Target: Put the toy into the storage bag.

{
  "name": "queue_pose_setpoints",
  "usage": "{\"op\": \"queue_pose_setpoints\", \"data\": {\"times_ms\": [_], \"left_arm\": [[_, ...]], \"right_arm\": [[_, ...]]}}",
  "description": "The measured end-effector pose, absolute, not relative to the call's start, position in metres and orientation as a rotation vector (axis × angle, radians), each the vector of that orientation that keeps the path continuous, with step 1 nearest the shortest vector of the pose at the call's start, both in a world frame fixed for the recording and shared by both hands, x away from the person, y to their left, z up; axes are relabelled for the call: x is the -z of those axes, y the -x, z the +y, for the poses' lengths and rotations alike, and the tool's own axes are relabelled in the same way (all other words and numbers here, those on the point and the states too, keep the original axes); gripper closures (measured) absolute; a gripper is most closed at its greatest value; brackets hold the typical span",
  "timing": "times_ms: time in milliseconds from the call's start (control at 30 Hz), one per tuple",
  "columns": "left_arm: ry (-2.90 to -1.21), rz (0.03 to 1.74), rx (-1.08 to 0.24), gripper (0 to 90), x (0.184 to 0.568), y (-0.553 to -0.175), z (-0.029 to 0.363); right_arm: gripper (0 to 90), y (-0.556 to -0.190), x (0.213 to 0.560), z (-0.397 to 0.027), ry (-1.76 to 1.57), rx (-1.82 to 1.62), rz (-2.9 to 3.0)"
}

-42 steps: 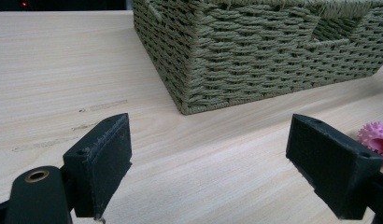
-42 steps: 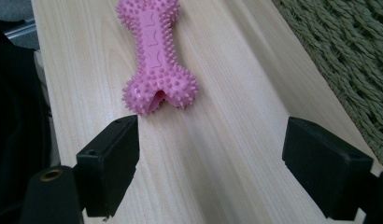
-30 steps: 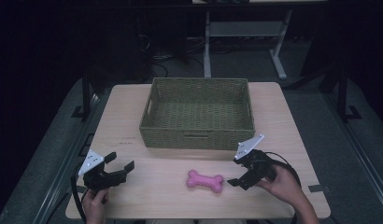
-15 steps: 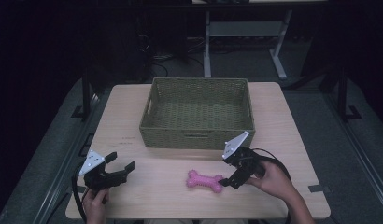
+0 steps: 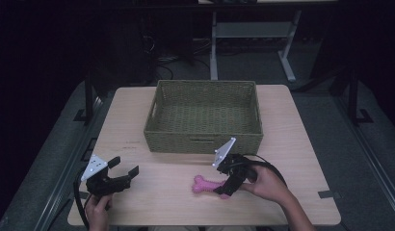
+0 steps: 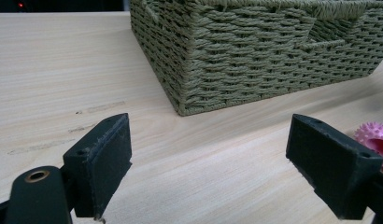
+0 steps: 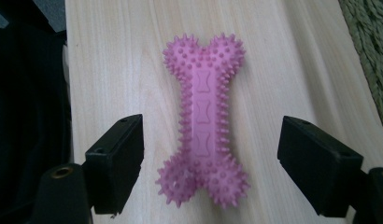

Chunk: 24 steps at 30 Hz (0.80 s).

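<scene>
A pink spiky toy bone [image 5: 204, 185] lies flat on the wooden table [image 5: 133, 120], in front of the woven basket [image 5: 203, 142]. My right gripper [image 5: 228, 185] is over the bone's right end. In the right gripper view the bone [image 7: 202, 116] lies lengthwise between the jaws of my right gripper [image 7: 210, 140]. Those jaws have just been closing a little, but the pads stand clear of the spikes on both sides. My left gripper [image 5: 124, 167] rests open near the table's front left corner, with bare wood between its jaws. In the left gripper view, that gripper [image 6: 208, 140] faces a basket corner [image 6: 255, 60], with the bone's tip [image 6: 374, 137] at the right edge.
The olive woven basket stands at the middle back of the table, and nothing shows inside it. Bare wood lies between the two grippers and to the basket's left. Metal desk legs [image 5: 287, 62] and cables lie on the dark floor beyond the table.
My right gripper has slid left across the table from the right of the bone until its jaws straddle the bone's right end. The left gripper and the bone have stayed put.
</scene>
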State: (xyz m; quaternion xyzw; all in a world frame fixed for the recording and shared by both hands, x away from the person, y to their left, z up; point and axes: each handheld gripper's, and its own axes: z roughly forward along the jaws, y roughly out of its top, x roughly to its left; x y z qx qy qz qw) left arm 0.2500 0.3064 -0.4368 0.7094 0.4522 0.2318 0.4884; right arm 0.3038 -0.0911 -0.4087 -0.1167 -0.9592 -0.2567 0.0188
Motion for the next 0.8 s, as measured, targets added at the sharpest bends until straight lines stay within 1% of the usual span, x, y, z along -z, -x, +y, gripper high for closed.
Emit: {"op": "queue_pose_setpoints", "data": {"times_ms": [233,267,500,800], "left_arm": [[-1.719,1.107,-0.559,13.8,0.437,-0.25,0.307],[-1.72,1.105,-0.56,13.8,0.437,-0.25,0.307],[-1.717,1.108,-0.559,13.8,0.437,-0.25,0.307],[-1.716,1.108,-0.556,13.9,0.437,-0.25,0.308]], "right_arm": [[27.2,-0.304,0.412,-0.081,0.342,0.774,-2.98],[30.7,-0.305,0.415,-0.078,0.326,0.759,-2.981],[37.0,-0.305,0.421,-0.067,0.302,0.706,-3.003],[41.4,-0.305,0.428,-0.061,0.269,0.653,-3.024]]}}
